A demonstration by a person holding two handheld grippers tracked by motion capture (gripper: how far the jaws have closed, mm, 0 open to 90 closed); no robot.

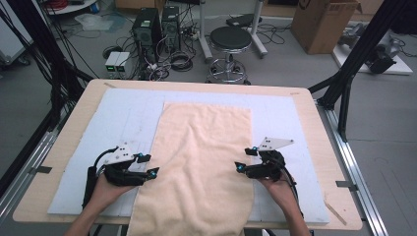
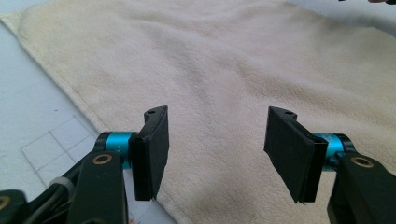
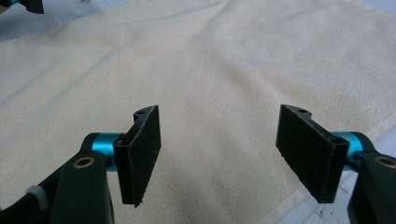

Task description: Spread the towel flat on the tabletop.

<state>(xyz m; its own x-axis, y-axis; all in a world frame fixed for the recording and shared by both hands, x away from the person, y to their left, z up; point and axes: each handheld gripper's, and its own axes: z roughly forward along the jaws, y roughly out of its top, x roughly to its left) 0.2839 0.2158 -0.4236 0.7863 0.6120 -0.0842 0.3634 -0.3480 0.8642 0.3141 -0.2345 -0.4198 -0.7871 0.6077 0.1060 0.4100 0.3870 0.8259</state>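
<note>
Towel (image 1: 201, 162) lies flat on the pale mat (image 1: 118, 123), long axis running away from me, near end hanging over the table's (image 1: 59, 162) front edge.

— Where are the grippers relative to it?

— One at each long side, about level with each other. Left gripper (image 1: 146, 165) sits at the towel's left edge, tips pointing inward across the cloth. Right gripper (image 1: 247, 160) mirrors it at the right edge, also pointing inward.

— Fingers?

— Both pairs stand wide, nothing between the pads. In the left gripper view the towel's hem (image 2: 88, 114) runs under the near pad (image 2: 152, 151), cloth spread beyond. In the right gripper view the towel (image 3: 210, 74) is spread ahead of the jaws, its edge passing below the right-hand pad (image 3: 310, 151).

— Which hand is nearer?

— Neither, I judge; each is at its own edge. Any next grasp turns on dropping straight onto the hem beneath, not reaching.

— Risk?

— Pinching mat along with cloth, I'd guess.
</note>
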